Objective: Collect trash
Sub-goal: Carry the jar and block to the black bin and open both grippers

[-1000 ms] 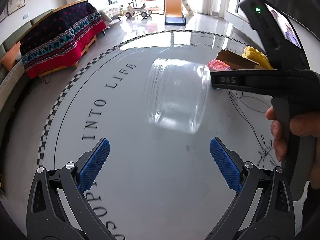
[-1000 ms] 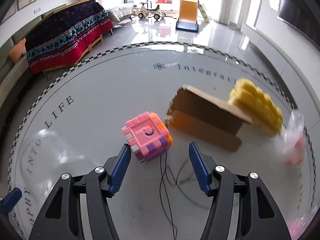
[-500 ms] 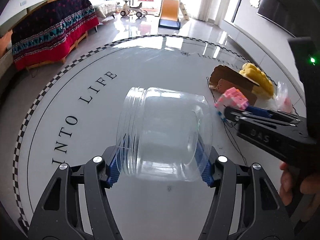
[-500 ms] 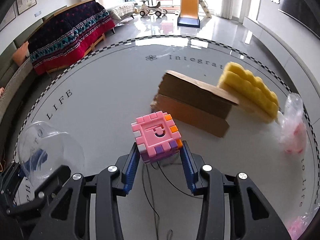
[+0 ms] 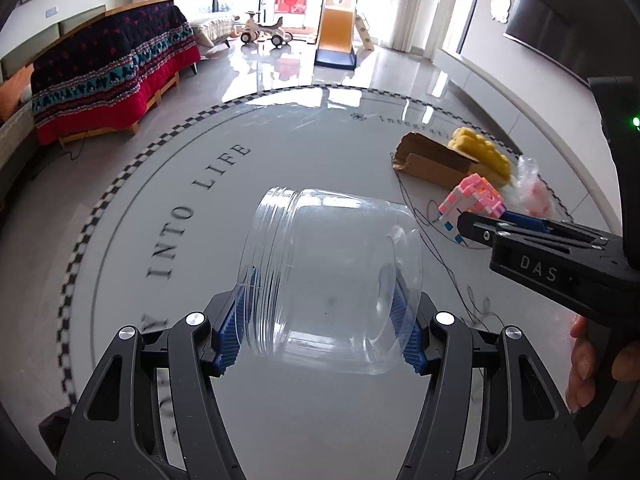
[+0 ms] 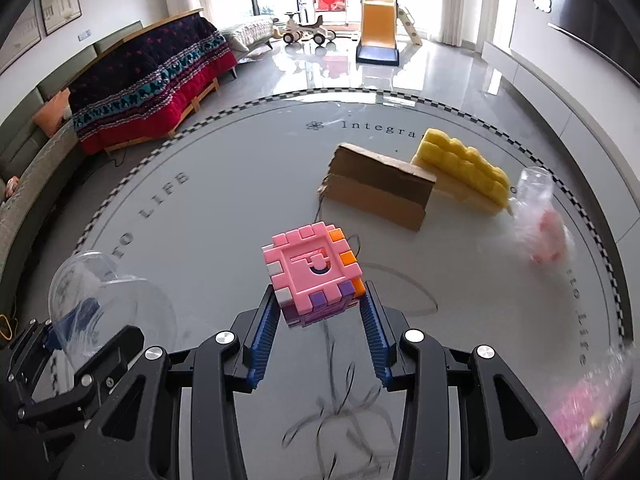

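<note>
Though glare blurs it, the clear jar [image 5: 332, 276] seems empty.

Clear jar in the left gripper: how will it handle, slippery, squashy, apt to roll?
The clear jar looks like thin, smooth plastic, so probably light and slippery; the left gripper pinches it on its side, neck to base. Its walls may flex under hard squeezing. Being round, it would likely roll if set down sideways on the glossy table.
</note>
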`<act>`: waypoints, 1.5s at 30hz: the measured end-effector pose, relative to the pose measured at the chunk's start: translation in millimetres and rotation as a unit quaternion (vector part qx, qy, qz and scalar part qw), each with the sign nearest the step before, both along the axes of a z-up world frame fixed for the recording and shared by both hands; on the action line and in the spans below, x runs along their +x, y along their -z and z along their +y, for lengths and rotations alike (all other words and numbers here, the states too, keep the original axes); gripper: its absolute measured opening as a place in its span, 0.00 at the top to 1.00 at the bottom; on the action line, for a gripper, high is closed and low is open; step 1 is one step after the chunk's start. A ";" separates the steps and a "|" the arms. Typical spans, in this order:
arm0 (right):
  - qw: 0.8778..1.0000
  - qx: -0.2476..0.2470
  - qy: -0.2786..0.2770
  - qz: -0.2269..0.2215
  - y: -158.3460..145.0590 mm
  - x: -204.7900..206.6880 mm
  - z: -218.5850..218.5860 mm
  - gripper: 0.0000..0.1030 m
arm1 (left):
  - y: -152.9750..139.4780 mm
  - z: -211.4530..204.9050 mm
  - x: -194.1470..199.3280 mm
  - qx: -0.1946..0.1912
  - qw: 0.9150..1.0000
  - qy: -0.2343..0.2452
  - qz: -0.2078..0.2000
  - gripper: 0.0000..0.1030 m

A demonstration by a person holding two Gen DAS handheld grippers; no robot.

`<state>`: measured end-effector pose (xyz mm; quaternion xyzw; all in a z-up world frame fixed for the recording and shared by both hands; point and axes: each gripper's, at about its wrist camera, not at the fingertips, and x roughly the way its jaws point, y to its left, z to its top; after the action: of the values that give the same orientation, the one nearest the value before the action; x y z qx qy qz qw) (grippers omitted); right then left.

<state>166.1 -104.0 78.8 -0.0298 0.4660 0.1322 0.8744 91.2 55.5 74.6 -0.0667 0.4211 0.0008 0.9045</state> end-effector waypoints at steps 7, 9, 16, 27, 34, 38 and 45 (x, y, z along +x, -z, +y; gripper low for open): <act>1.000 -0.007 -0.016 -0.007 -18.6 -52.8 5.4 0.58 | -17.3 17.1 -58.1 0.003 1.000 -0.015 -0.014 0.41; 1.000 -0.008 -0.022 -0.008 -21.4 -71.3 10.6 0.58 | -22.2 26.3 -80.6 0.003 1.000 -0.023 -0.019 0.41; 0.999 0.001 -0.053 -0.008 -26.7 -136.0 37.7 0.58 | -24.4 63.9 -149.8 0.004 0.998 -0.058 -0.024 0.41; 0.987 0.004 -0.158 -0.003 -14.2 -251.9 127.6 0.58 | -16.4 130.2 -265.9 0.017 0.990 -0.139 -0.031 0.41; 0.973 0.007 -0.228 0.008 2.3 -316.4 186.8 0.58 | -0.3 174.3 -328.6 0.023 0.978 -0.205 -0.022 0.41; 0.964 0.017 -0.263 0.019 8.1 -347.1 213.7 0.58 | 18.0 199.9 -363.3 0.025 0.970 -0.242 -0.003 0.40; 0.944 0.012 -0.324 0.061 34.3 -395.6 258.0 0.58 | 57.4 244.1 -408.0 0.002 0.952 -0.305 0.032 0.40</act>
<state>-229.5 154.0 44.5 -0.1607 0.4819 0.4156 0.7545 -316.8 299.6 17.2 -0.1904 0.4097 0.2792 0.8473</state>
